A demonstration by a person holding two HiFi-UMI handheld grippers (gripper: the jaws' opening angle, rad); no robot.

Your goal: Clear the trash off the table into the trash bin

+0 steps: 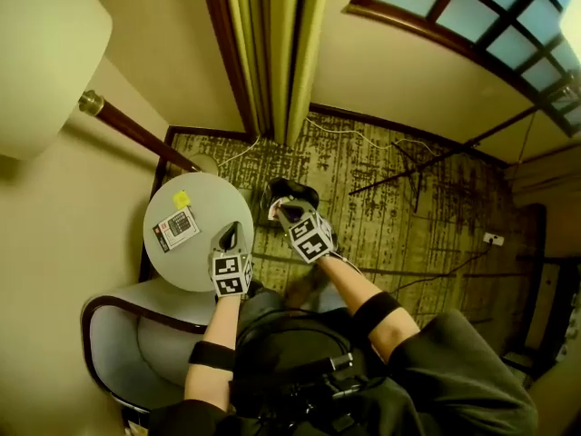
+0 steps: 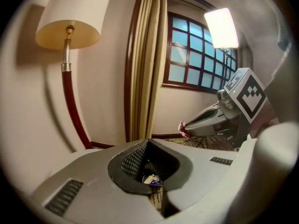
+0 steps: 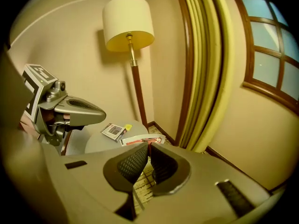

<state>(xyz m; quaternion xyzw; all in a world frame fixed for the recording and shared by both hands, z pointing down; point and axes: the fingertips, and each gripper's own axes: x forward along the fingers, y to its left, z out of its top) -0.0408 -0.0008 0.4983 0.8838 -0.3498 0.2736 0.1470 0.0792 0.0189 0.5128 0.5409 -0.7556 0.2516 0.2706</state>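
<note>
Pinching a flat printed wrapper (image 3: pixel 140 139) in the right tongs (image 3: pixel 147 146), up against the black trash bin (image 1: pixel 292 190) beside the round surface (image 1: pixel 213 198). Clamped tight on a small blue-and-white scrap (image 2: pixel 152 179) with the left tongs (image 2: pixel 148 143), over the surface's near edge. Leaving a printed card (image 1: pixel 176 229) and yellow note (image 1: pixel 182 199) lying on top.

Head camera looks steeply down; gripper cameras sit close behind jaws, sharing the lamp (image 2: pixel 69 20).
</note>
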